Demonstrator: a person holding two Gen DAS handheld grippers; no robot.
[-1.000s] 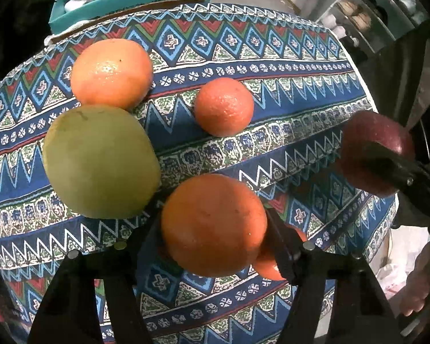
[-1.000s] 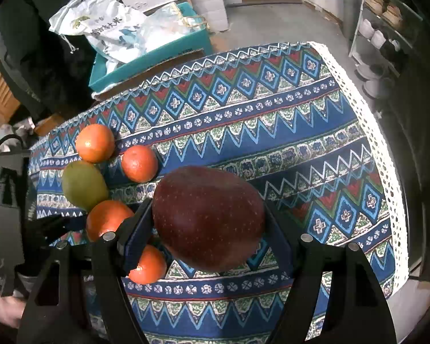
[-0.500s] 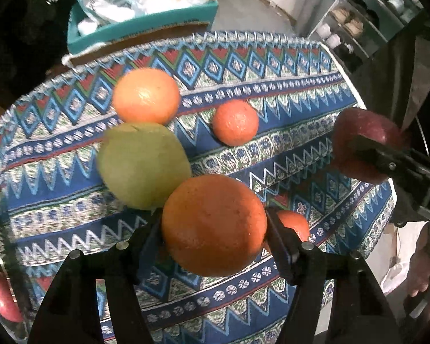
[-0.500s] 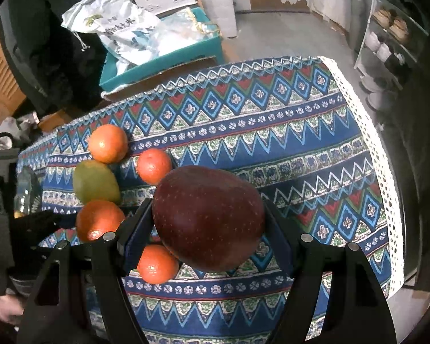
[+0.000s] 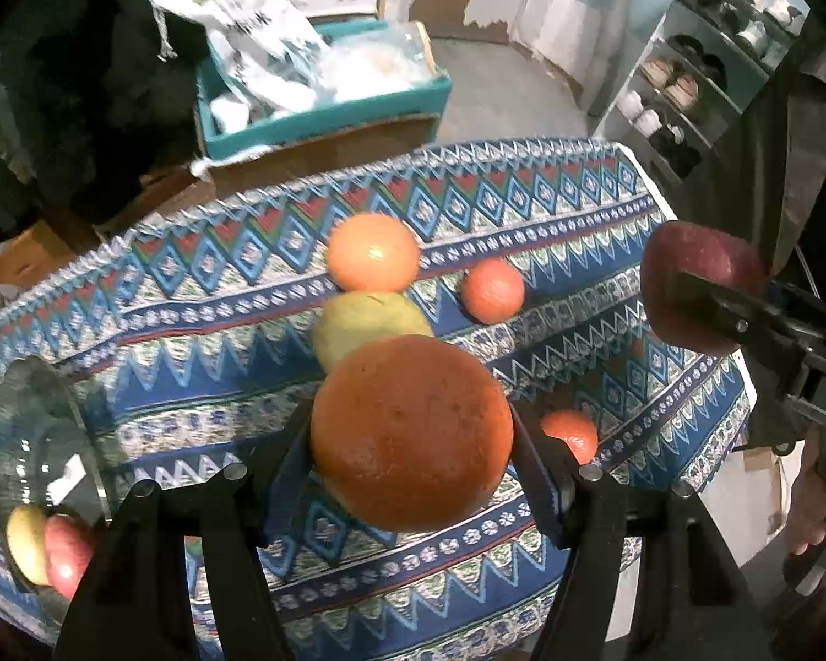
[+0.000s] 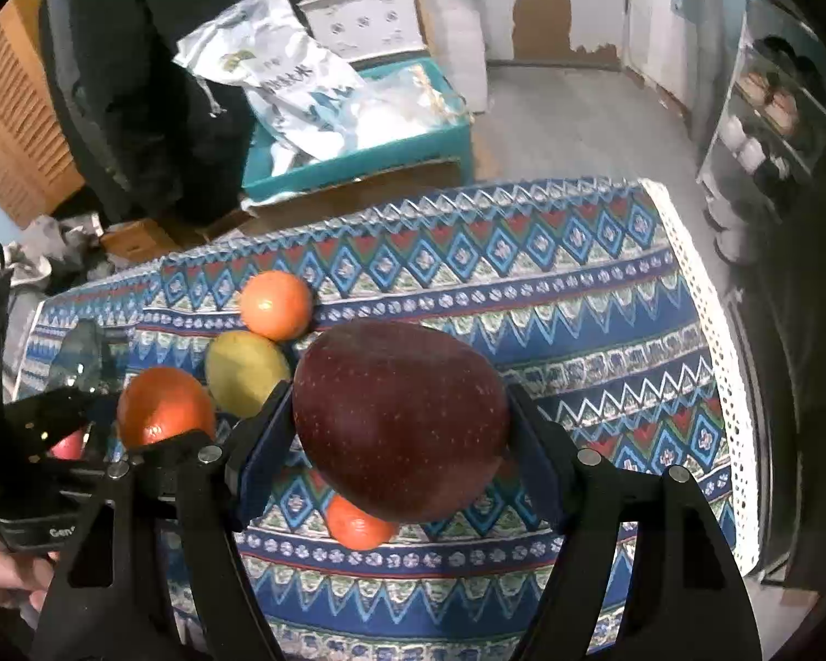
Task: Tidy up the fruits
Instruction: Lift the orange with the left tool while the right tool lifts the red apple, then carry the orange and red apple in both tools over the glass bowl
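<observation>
My left gripper (image 5: 410, 440) is shut on a large orange (image 5: 410, 432) and holds it above the patterned tablecloth (image 5: 204, 297). My right gripper (image 6: 399, 429) is shut on a dark red apple (image 6: 399, 418), also lifted; the apple shows at the right of the left wrist view (image 5: 694, 281). On the cloth lie a green mango (image 5: 358, 325), an orange (image 5: 371, 250) behind it and two small tangerines (image 5: 493, 292) (image 5: 570, 432). A clear glass bowl (image 5: 38, 440) at the left edge holds a yellow and a red fruit (image 5: 55, 551).
A teal crate (image 5: 325, 110) with white bags stands on a cardboard box behind the table. A shoe rack (image 5: 705, 66) stands at the far right. The table's right edge has white lace trim (image 6: 716, 341). Dark clothing hangs at the back left.
Both grippers have risen and pulled back with their fruit; the left one swung left, bringing the glass bowl into view. The fruits on the cloth have not moved.
</observation>
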